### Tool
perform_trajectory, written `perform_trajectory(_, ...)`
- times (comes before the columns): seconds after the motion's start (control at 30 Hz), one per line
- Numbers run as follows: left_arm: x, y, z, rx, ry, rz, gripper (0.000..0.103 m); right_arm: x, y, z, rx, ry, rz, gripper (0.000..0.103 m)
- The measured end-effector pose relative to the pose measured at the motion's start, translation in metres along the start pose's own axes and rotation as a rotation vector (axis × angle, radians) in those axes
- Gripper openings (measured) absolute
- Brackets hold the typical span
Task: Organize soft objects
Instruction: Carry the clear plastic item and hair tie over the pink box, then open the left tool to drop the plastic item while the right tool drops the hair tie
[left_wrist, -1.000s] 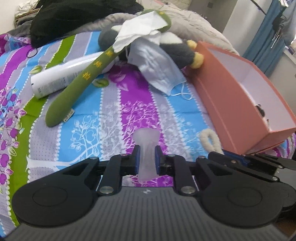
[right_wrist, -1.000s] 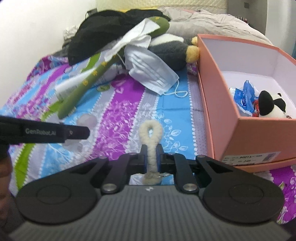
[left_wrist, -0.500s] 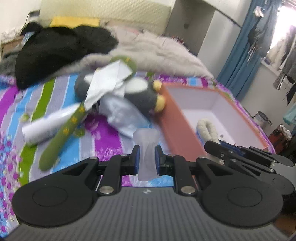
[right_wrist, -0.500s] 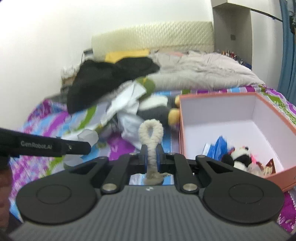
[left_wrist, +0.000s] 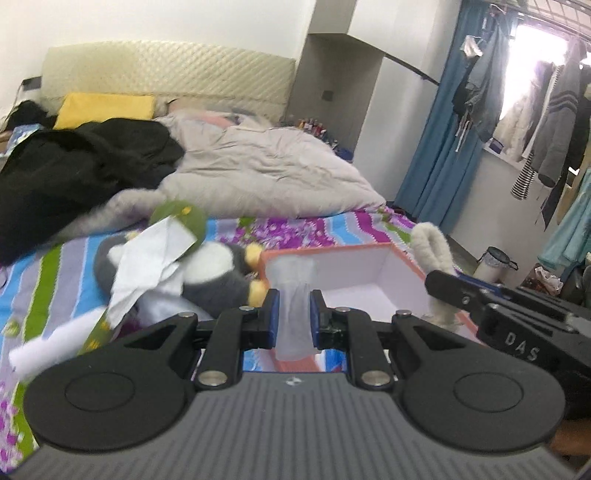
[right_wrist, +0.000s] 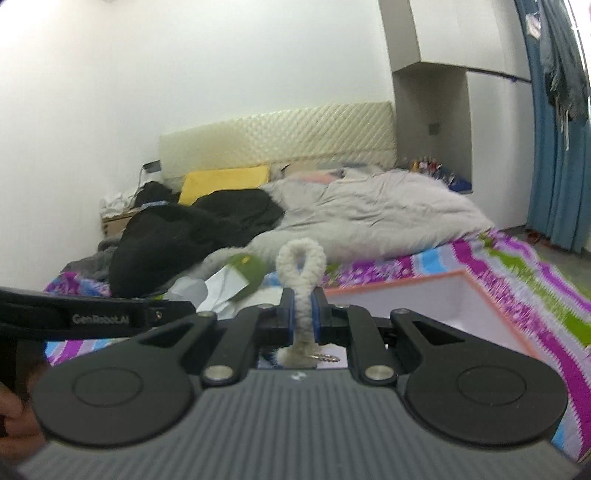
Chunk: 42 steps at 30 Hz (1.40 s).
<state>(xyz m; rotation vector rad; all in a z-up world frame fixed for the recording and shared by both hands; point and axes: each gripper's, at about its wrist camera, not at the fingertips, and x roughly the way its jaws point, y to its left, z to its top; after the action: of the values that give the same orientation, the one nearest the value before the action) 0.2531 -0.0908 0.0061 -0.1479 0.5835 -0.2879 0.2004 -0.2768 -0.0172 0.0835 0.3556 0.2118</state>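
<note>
A pale, translucent soft pad (left_wrist: 294, 314) stands upright, pinched between the jaws of the left gripper (left_wrist: 294, 318), raised in front of the near wall of the box (left_wrist: 402, 258). A cream fuzzy loop (right_wrist: 301, 275) is clamped in the right gripper (right_wrist: 303, 314), over the box's left edge. One orange box with a white inside sits at the bed's right side. Left of it lie one grey plush (left_wrist: 218, 273), one green plush (left_wrist: 184, 218) and one white tissue (left_wrist: 147, 258) on the striped sheet (left_wrist: 40, 280).

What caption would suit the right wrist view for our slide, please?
Right gripper clamps a fuzzy cream loop beside the orange box.
</note>
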Motion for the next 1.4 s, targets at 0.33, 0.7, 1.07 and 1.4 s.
perform_trajectory(0.33, 0.069, -0.033, 0.035, 0.044, 0.064, -0.082, 0.020, 0.028, -0.056, 0.024, 0.064, 0.062, -0.118, 0.013)
perform_trajectory(0.7, 0.175, -0.051, 0.007, 0.089, 0.306, -0.100, 0.020, 0.063, -0.110, -0.009, 0.132, 0.274, -0.174, 0.013)
perform_trajectory(1.07, 0.228, -0.032, -0.024, 0.006, 0.501, -0.088, 0.021, 0.111, -0.140, -0.074, 0.215, 0.517, -0.196, 0.014)
perform_trajectory(1.4, 0.216, -0.032, -0.019, 0.014, 0.470, -0.090, 0.044, 0.110, -0.145, -0.079, 0.238, 0.522, -0.216, 0.046)
